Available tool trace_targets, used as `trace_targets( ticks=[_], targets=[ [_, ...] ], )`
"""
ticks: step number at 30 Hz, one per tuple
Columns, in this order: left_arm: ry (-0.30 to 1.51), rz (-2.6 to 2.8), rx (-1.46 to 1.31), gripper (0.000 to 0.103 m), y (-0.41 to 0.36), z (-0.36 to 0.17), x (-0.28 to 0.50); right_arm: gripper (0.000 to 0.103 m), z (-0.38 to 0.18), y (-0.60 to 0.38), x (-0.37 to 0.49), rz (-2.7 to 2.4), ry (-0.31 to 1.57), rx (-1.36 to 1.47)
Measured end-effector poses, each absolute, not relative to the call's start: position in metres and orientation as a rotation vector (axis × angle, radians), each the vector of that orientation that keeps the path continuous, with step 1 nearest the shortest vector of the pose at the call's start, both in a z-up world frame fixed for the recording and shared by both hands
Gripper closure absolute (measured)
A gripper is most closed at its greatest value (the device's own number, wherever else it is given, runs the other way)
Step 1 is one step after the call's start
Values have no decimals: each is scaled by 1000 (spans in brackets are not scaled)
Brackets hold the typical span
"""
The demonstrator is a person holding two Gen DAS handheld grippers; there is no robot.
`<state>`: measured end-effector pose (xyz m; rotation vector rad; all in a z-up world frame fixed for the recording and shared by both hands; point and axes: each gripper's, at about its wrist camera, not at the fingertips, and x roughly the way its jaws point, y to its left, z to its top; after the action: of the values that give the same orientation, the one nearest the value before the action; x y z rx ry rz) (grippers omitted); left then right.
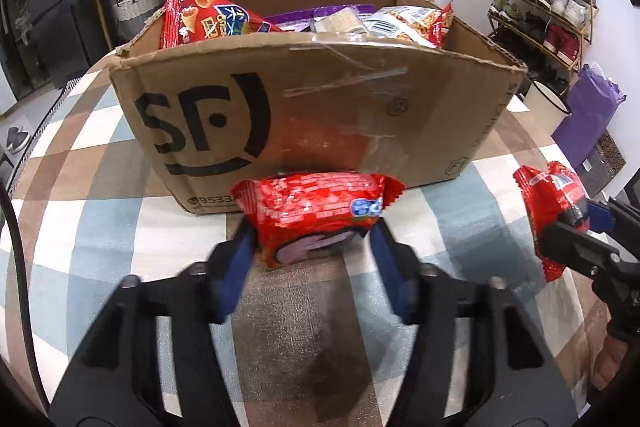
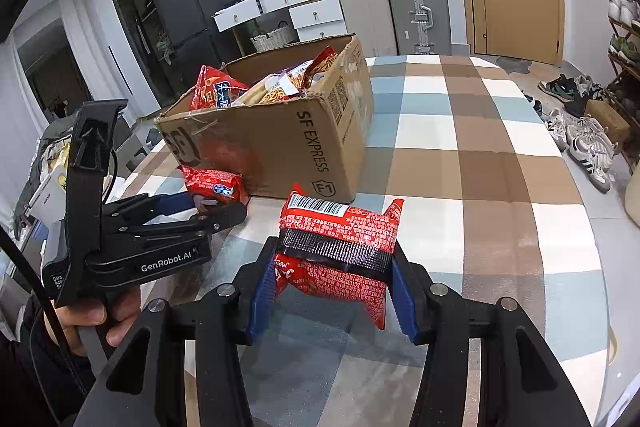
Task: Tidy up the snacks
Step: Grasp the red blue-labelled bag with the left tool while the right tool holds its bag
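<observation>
A cardboard box (image 1: 320,99) stands on a checked tablecloth (image 2: 480,155), open at the top and marked SF EXPRESS on one side. Snack bags fill it to the rim, among them a cone-snack bag (image 1: 204,15) leaning at the box's left end and a noodle-snack bag (image 1: 416,23) towards its right end.

The left gripper (image 1: 314,243) is in front of the box's long printed face, its jaws closed on a red packet (image 1: 316,215) held crosswise. The far edge of this packet lies close against the foot of the box; contact cannot be confirmed.

The right gripper (image 2: 334,283) is off the box's front right corner, clear of it. Its jaws are clamped on a second red packet (image 2: 340,247), barcode uppermost, with a dark band across its middle. This packet is raised above the cloth and does not touch the box.

The hand (image 2: 100,319) holding the left gripper is visible at its grip.
</observation>
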<state>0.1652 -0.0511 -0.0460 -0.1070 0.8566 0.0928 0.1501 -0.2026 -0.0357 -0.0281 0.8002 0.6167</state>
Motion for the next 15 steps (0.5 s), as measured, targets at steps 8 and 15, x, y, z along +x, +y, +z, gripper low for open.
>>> trace_targets(
  ticks=[8, 15],
  targets=[
    [849, 51, -137, 58, -49, -46, 159, 52, -36, -202, 149, 620, 797, -31],
    [831, 20, -151, 58, -44, -39, 144, 52, -32, -199, 144, 627, 780, -35]
  ],
)
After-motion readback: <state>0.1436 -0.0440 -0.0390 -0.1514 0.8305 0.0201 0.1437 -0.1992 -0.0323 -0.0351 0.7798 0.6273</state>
